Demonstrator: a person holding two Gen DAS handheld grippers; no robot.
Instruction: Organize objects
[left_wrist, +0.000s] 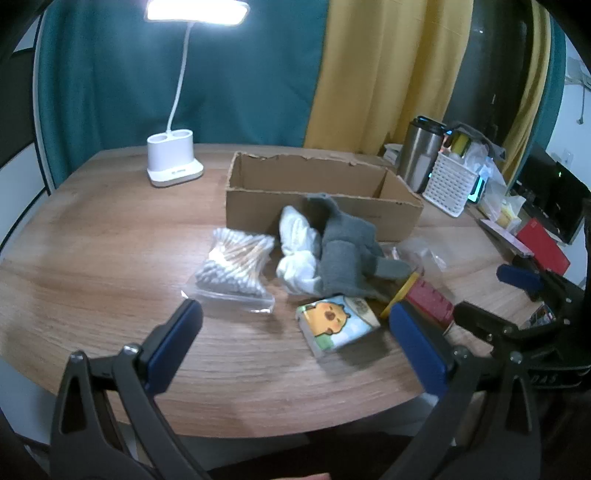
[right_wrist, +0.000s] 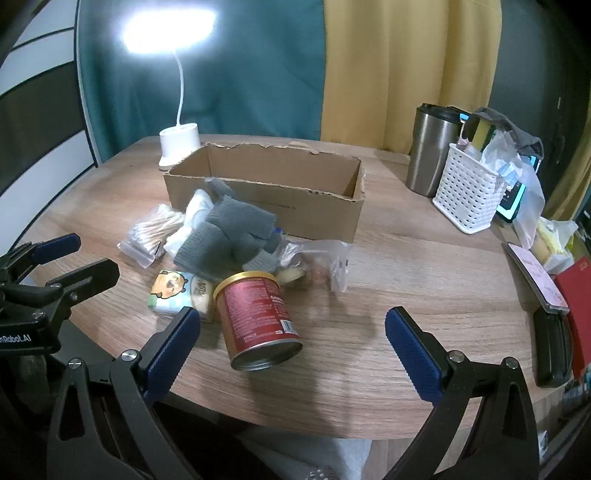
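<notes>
Fingers on left gripper (left_wrist: 295, 336) and right gripper (right_wrist: 291, 343) spread wide, nothing between the pads. Task looks unstarted: cardboard box (right_wrist: 325, 218) at 12 o'clock appears empty, though its near floor is hidden. The pile sits on the table (right_wrist: 406, 280) just in front of the box: cotton swab bag (left_wrist: 234, 264) at 10, grey gloves (right_wrist: 229, 236) over white cloth (left_wrist: 297, 247), tissue pack (left_wrist: 338, 325), red can (right_wrist: 258, 317) on its side, clear pouch (right_wrist: 325, 266). White basket (right_wrist: 467, 197) at 2 already stuffed.
</notes>
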